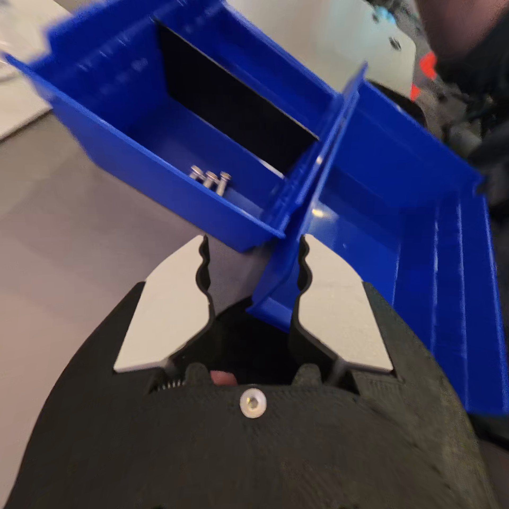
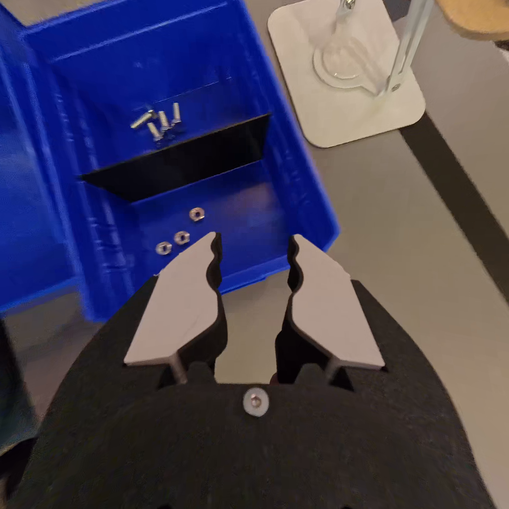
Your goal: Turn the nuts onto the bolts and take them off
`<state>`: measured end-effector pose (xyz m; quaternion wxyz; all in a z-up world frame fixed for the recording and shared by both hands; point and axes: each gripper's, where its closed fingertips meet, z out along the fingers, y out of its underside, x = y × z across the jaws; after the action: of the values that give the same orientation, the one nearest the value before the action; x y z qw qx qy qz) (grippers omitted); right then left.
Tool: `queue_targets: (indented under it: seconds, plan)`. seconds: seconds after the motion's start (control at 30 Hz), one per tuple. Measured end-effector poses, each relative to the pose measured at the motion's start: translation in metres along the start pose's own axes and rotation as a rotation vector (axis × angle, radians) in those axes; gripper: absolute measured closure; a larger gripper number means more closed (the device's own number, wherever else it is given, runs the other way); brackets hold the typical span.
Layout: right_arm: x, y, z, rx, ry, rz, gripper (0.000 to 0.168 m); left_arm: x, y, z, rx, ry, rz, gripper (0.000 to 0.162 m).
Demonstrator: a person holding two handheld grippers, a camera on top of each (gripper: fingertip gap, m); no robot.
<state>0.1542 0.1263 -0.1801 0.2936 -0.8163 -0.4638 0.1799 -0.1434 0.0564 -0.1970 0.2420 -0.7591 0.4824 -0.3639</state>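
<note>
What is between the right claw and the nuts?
Nothing visible. The right gripper is open above the bin's near compartment, with the nuts lying bare just beside its fingertips. The black divider sits beyond them, before the bolts.

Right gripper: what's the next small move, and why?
Probably ease the right gripper forward and left, down onto the nearest nut. It is open and empty above the blue bin, and three nuts lie loose just left of its fingertips, bolts beyond the black divider.

- Your left view is all blurry, and the bin wall hides part of the bolts [image 1: 210,178].
- The second blue bin [image 2: 33,165] runs off the left edge.
</note>
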Motion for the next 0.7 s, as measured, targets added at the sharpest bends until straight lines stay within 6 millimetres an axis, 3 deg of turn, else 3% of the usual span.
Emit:
queue_targets:
  seconds: [0.1, 0.17, 0.23, 0.33, 0.47, 0.57, 0.7]
  plan:
    - [-0.051, 0.006, -0.026, 0.025, -0.001, 0.070, 0.118, -0.018, -0.034, -0.007, 0.102, -0.063, -0.105, 0.102]
    - [-0.085, 0.015, -0.032, 0.014, -0.023, 0.122, 0.113, -0.033, -0.048, -0.002, 0.113, -0.122, -0.168, 0.102]
    - [-0.113, 0.023, -0.034, 0.027, -0.029, 0.188, 0.120, -0.046, -0.052, 0.011, 0.068, -0.198, -0.186, 0.100]
    - [-0.148, 0.037, -0.027, 0.016, -0.066, 0.277, 0.117, -0.057, -0.045, 0.036, -0.027, -0.225, -0.214, 0.099]
    - [-0.177, 0.046, -0.015, 0.016, -0.091, 0.348, 0.116, -0.063, -0.034, 0.055, -0.111, -0.232, -0.255, 0.108]
    - [-0.195, 0.048, -0.003, -0.018, -0.129, 0.353, 0.115, -0.069, -0.031, 0.054, -0.123, -0.249, -0.279, 0.121]
    - [-0.196, 0.052, 0.007, -0.065, -0.108, 0.342, 0.128, -0.069, -0.029, 0.055, -0.133, -0.209, -0.310, 0.128]
